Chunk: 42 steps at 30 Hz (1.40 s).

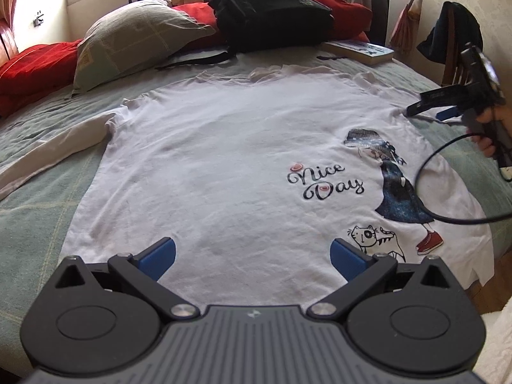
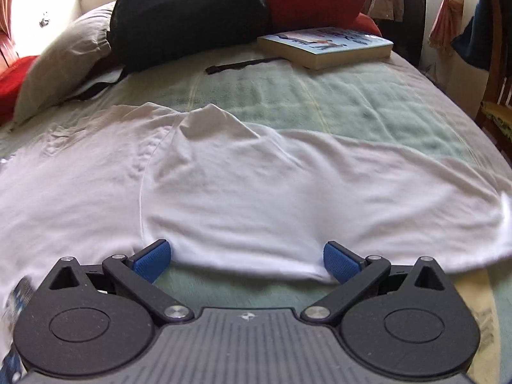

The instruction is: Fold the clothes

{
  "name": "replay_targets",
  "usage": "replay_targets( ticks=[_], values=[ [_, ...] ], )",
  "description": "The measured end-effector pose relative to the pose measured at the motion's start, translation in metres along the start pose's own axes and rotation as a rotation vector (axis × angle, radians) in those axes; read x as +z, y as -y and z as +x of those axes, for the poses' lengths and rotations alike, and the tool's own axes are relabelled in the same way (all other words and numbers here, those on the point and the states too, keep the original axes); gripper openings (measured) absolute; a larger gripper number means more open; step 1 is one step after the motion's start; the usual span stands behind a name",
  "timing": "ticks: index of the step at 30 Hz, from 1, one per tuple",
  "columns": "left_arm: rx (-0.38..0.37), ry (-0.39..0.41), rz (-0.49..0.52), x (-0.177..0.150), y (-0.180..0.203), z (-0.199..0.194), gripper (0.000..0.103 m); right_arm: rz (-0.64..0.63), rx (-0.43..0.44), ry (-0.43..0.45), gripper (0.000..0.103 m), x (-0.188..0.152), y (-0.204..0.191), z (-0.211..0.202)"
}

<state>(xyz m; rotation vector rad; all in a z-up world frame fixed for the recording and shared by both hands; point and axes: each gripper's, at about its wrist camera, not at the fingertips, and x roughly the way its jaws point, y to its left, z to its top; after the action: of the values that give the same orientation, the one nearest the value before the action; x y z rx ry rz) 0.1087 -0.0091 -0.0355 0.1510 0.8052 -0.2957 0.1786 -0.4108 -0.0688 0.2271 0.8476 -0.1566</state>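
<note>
My left gripper hovers, fingers apart, over the white T-shirt spread flat on the bed. My right gripper, fingers apart, straddles the shirt's sleeve edge.

shirt: white, "Nice Day" print, dark-blue girl, cat
bedcover: pale green, faint checks
gripper pads: blue
backpack: black

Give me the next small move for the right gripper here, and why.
Probably close the right gripper on the sleeve edge. Its jaws stand wide open with the near edge of the white sleeve lying between the blue pads, and nothing is gripped yet. The shirt lies flat, print up, on the bed; the left gripper is also open over the hem.
</note>
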Motion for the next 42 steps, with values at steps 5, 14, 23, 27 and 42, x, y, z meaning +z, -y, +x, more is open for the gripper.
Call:
replay_targets(
  ticks=[5, 14, 23, 27, 42],
  values=[
    [-0.002, 0.011, 0.015, 0.004, 0.007, -0.003, 0.102, 0.172, -0.002, 0.092, 0.103, 0.029, 0.07, -0.025],
    [-0.004, 0.01, 0.032, 0.004, 0.019, -0.005, 0.102, 0.424, 0.058, 0.091, 0.103, 0.069, 0.184, 0.016],
    [0.011, 0.014, 0.022, 0.005, 0.017, -0.008, 0.102, 0.435, -0.18, 0.108, 0.101, 0.049, 0.224, 0.015],
    [0.003, 0.01, 0.033, 0.005, 0.02, -0.005, 0.102, 0.482, -0.132, 0.131, 0.102, 0.036, 0.237, -0.007],
    [0.005, 0.022, 0.025, 0.002, 0.017, -0.01, 0.102, 0.449, -0.223, 0.072, 0.103, 0.038, 0.218, -0.021]
  ],
)
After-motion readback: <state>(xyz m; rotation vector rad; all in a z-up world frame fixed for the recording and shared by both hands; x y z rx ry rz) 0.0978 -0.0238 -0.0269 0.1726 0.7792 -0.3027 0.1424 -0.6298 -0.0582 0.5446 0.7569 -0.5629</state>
